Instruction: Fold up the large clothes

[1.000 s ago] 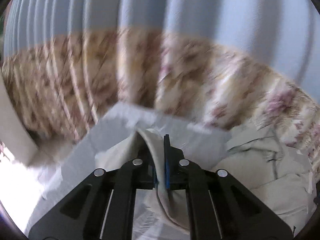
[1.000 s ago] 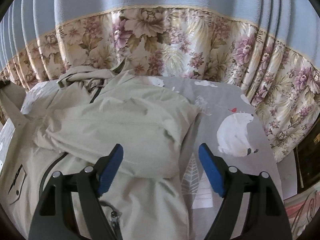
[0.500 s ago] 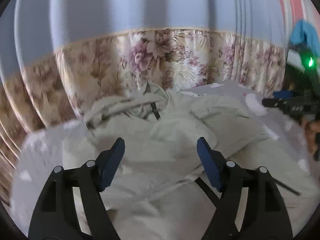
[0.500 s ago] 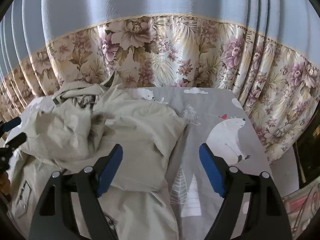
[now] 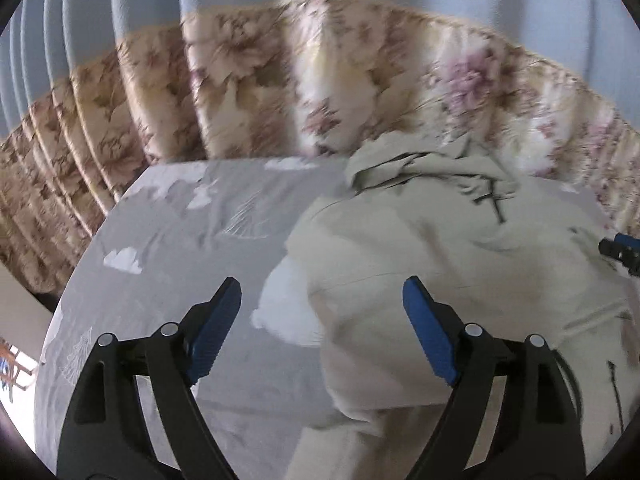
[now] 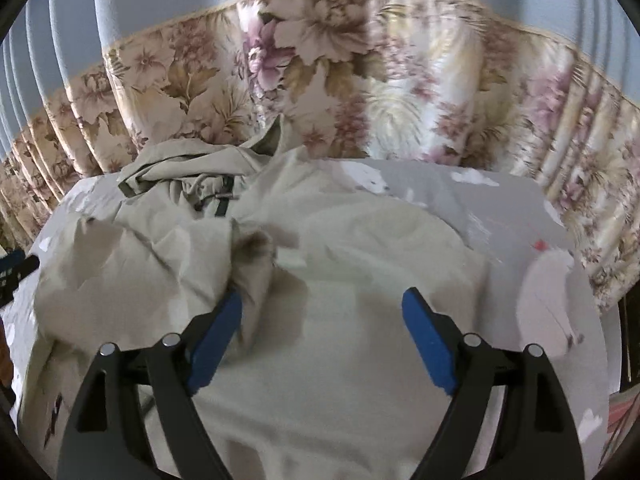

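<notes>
Since the earlier frame the left gripper [image 5: 320, 336] had let go of the beige fabric it pinched; its jaws were opening, with nothing pressed between the pads. It had swung so that its view took in the left edge of the beige hooded jacket [image 5: 440, 264] and the bare grey printed sheet [image 5: 168, 248] of the bed beside it. The jacket's near-left part lay under the gap between the jaws, untouched.

Right gripper [image 6: 322, 340]: jaws wide apart, empty, hovering over the middle of the jacket [image 6: 360, 320]. A raised crease stood just beside its left pad; contact could not be confirmed.

Jacket position: spread over the bed, hood [image 6: 192, 172] bunched at the far edge against the floral curtain [image 6: 320, 64], one panel or sleeve thrown loosely across the chest, wrinkled.

Risks, as judged:
- The thrown-over panel sat crumpled, not flat; a further fold on top would lock in the bulge and give a lopsided bundle.
- The fabric looked thin and slippery; a shallow pinch could catch one layer only, dragging the top layer and undoing the fold below.
- The hood lay close to the far edge; a pull could tip it off against the curtain.
- Both views were motion-blurred, so seam positions were uncertain.
</notes>
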A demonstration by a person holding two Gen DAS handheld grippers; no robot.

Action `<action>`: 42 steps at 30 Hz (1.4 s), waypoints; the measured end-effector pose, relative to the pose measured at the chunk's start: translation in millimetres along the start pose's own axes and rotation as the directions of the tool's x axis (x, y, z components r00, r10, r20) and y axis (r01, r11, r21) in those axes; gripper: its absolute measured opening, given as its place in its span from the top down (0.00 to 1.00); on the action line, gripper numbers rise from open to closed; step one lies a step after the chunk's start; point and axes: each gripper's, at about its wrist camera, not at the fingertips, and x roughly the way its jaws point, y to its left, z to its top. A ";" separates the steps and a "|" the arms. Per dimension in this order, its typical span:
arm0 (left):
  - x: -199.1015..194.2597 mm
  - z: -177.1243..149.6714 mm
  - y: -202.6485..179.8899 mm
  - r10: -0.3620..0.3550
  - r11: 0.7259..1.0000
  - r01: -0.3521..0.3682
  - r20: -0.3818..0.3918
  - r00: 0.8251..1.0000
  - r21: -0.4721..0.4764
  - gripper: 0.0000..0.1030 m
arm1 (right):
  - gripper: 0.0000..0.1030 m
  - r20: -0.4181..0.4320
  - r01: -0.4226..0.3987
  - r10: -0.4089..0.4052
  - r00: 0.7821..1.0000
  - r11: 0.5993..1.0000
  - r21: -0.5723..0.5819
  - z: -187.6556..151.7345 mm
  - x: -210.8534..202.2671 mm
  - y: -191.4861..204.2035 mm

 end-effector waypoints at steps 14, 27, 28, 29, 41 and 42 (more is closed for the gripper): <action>49.0 -5.0 3.5 0.052 0.998 -0.050 -0.091 0.995 0.024 0.17 | 0.95 -0.131 -0.194 0.184 0.974 0.979 -0.065 2.6 45.4 65.7; 67.4 -17.5 -23.2 0.251 0.953 -0.233 -0.072 0.965 0.195 0.03 | 0.93 -0.106 0.004 -0.012 0.994 0.998 -0.067 -34.5 19.2 7.3; 67.2 -17.4 -23.7 0.298 0.933 -0.280 -0.047 0.954 0.224 0.03 | 0.92 -0.125 0.006 -0.014 0.992 0.998 -0.069 -40.9 25.7 7.9; 67.2 -17.4 -22.4 0.318 0.924 -0.301 -0.037 0.947 0.238 0.03 | 0.91 -0.127 0.006 -0.014 0.992 0.998 -0.068 -44.4 26.8 7.9; 28.8 0.2 1.0 0.316 0.936 -0.312 0.003 0.949 0.161 0.05 | 0.46 -0.004 0.061 -0.061 0.998 0.998 -0.018 -35.0 -19.6 -5.4; 19.4 4.6 -0.8 0.301 0.943 -0.302 0.025 0.953 0.141 0.05 | 0.44 0.020 0.048 -0.048 0.999 0.999 -0.009 -32.1 -29.1 -6.0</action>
